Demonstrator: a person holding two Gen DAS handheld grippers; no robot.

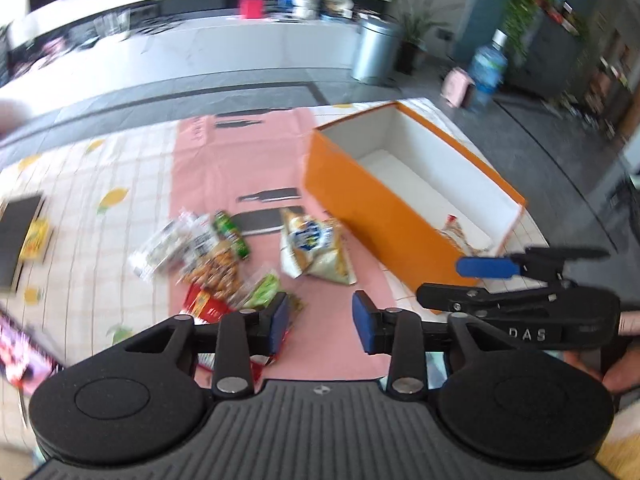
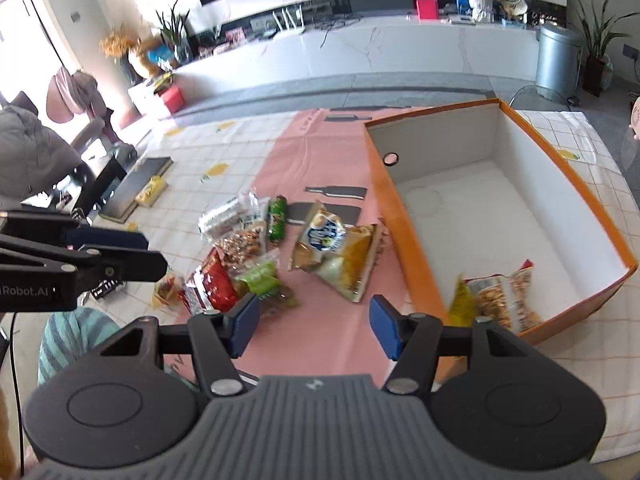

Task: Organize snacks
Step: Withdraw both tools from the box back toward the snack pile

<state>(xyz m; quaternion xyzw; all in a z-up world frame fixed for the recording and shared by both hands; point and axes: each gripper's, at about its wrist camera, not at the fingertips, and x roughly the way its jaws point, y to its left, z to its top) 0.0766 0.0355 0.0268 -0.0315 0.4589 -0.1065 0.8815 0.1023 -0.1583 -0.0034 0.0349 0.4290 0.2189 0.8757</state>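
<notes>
A pile of snack packets (image 1: 212,256) (image 2: 244,256) lies on the pink table runner: a red bag (image 2: 212,284), green packets and a nut bag. A yellow chip bag (image 1: 316,246) (image 2: 340,252) lies apart, beside the orange box (image 1: 360,196) (image 2: 408,256). The box is open, white inside, with one snack bag (image 2: 500,296) in its near corner. My left gripper (image 1: 320,320) is open and empty above the runner, near the pile. My right gripper (image 2: 314,324) is open and empty in front of the box. It also shows in the left wrist view (image 1: 516,280).
The table (image 2: 192,184) has a checked cloth with lemon prints. A dark flat book (image 2: 136,186) and a yellow pack (image 2: 152,190) lie at the far left. A colourful packet (image 1: 16,352) sits at the left edge. A counter and a metal bin (image 2: 556,60) stand beyond.
</notes>
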